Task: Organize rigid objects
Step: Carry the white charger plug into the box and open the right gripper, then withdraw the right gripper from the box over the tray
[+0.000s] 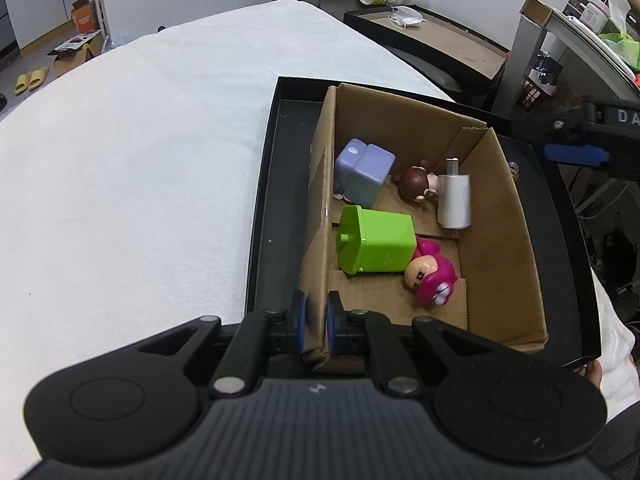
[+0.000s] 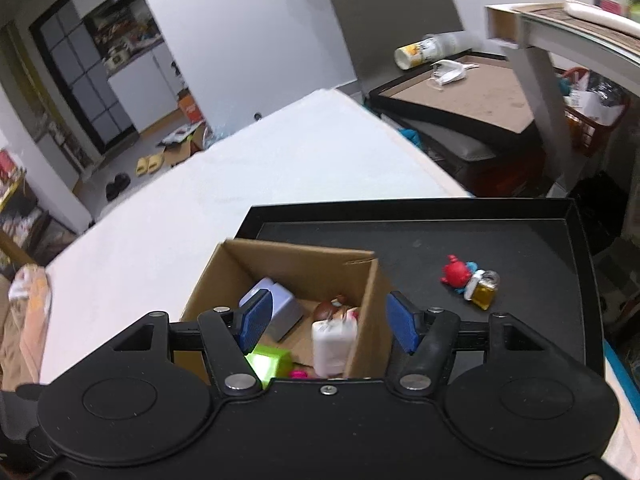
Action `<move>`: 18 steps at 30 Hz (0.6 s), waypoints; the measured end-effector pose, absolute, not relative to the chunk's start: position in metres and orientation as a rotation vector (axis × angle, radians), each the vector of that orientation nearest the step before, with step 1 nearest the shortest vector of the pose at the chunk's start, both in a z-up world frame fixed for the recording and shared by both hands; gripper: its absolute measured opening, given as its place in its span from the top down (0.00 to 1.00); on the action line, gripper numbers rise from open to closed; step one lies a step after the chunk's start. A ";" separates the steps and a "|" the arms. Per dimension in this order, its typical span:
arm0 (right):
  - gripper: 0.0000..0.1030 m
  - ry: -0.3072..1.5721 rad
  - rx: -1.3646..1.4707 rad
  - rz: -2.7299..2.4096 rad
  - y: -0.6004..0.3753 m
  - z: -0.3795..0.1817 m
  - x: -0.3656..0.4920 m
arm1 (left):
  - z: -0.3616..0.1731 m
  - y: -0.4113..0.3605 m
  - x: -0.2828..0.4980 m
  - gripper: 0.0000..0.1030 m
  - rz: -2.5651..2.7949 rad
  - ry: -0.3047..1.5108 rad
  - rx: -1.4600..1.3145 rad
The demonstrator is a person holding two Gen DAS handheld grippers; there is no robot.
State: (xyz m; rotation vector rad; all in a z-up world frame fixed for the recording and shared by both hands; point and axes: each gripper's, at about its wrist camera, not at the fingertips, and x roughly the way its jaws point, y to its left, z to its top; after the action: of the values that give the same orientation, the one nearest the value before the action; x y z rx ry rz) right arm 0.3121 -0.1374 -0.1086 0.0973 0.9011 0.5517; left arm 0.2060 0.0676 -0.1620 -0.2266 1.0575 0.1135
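Observation:
A cardboard box stands in a black tray on a white-covered table. It holds a lilac block, a brown-haired figure, a white charger, a green toy bin lying on its side and a pink figure. My left gripper is shut on the box's near left wall. My right gripper hovers open over the box's right part, nothing between its pads. On the tray's bare floor lie a red toy and a small yellow charm.
The white cloth stretches left and far of the tray. Behind it stands a second tray with a face mask and a tipped cup. A desk leg and cluttered shelves stand at the right. A hand shows at the tray's near right corner.

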 end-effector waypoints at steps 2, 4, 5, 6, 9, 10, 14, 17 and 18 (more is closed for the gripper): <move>0.39 0.898 0.112 0.529 -0.146 -0.108 0.315 | -0.162 0.067 0.206 0.91 0.113 1.058 -0.223; 0.39 0.893 0.131 0.507 -0.158 -0.107 0.319 | -0.162 0.067 0.206 0.91 0.114 1.058 -0.222; 0.39 0.892 0.143 0.494 -0.163 -0.107 0.321 | -0.162 0.066 0.206 0.91 0.116 1.059 -0.222; 0.39 0.893 0.156 0.481 -0.170 -0.107 0.324 | -0.162 0.066 0.206 0.91 0.118 1.059 -0.220; 0.39 0.896 0.196 0.448 -0.188 -0.107 0.330 | -0.162 0.065 0.206 0.91 0.123 1.060 -0.216; 0.39 0.896 0.207 0.437 -0.194 -0.108 0.332 | -0.162 0.065 0.206 0.91 0.125 1.060 -0.215; 0.39 0.900 0.237 0.404 -0.210 -0.111 0.337 | -0.161 0.064 0.206 0.91 0.129 1.060 -0.217; 0.39 0.898 0.258 0.393 -0.217 -0.113 0.341 | -0.161 0.064 0.206 0.91 0.129 1.060 -0.216; 0.39 0.898 0.263 0.391 -0.219 -0.114 0.342 | -0.161 0.064 0.206 0.91 0.130 1.060 -0.216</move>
State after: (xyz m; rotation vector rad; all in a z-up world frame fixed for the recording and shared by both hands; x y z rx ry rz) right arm 0.3418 -0.2191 -0.1145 0.2635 0.8978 0.3906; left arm 0.2058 0.0640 -0.1614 -0.2162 1.0601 0.1296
